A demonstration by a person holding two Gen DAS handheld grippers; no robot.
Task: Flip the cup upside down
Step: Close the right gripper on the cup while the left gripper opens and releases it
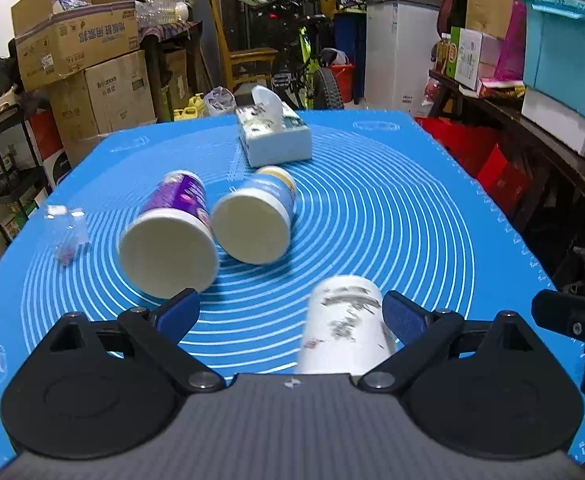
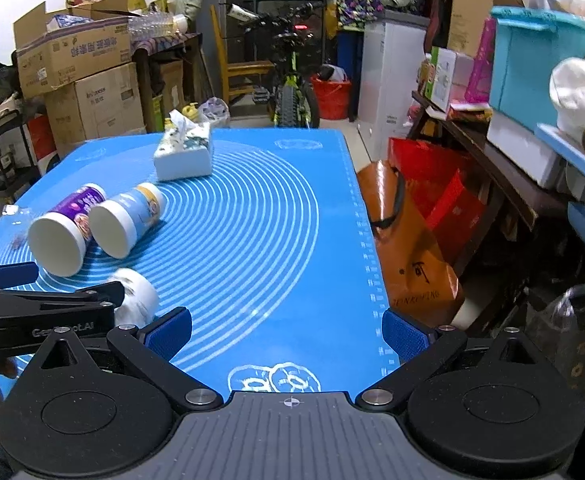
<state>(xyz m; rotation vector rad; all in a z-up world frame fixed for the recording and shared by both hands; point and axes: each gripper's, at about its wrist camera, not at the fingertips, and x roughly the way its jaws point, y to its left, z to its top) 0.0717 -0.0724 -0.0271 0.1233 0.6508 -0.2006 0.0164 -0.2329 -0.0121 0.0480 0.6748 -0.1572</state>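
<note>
A white paper cup [image 1: 342, 324] with grey markings is between the jaws of my left gripper [image 1: 290, 314], close to the right finger, blurred, its base toward the camera. The jaws stand wide apart and do not clamp it. In the right wrist view the same cup [image 2: 138, 294] lies on the blue mat beside the left gripper's finger [image 2: 92, 294]. A purple cup [image 1: 172, 232] and a blue cup [image 1: 256, 216] lie on their sides on the mat. My right gripper [image 2: 288, 334] is open and empty over the mat's near right part.
A tissue box [image 1: 274, 134] stands at the far side of the blue mat [image 1: 392, 220]. A small clear plastic piece [image 1: 66, 232] lies at the mat's left. Boxes, a bicycle and shelves surround the table; orange and red bags [image 2: 412, 248] stand right of it.
</note>
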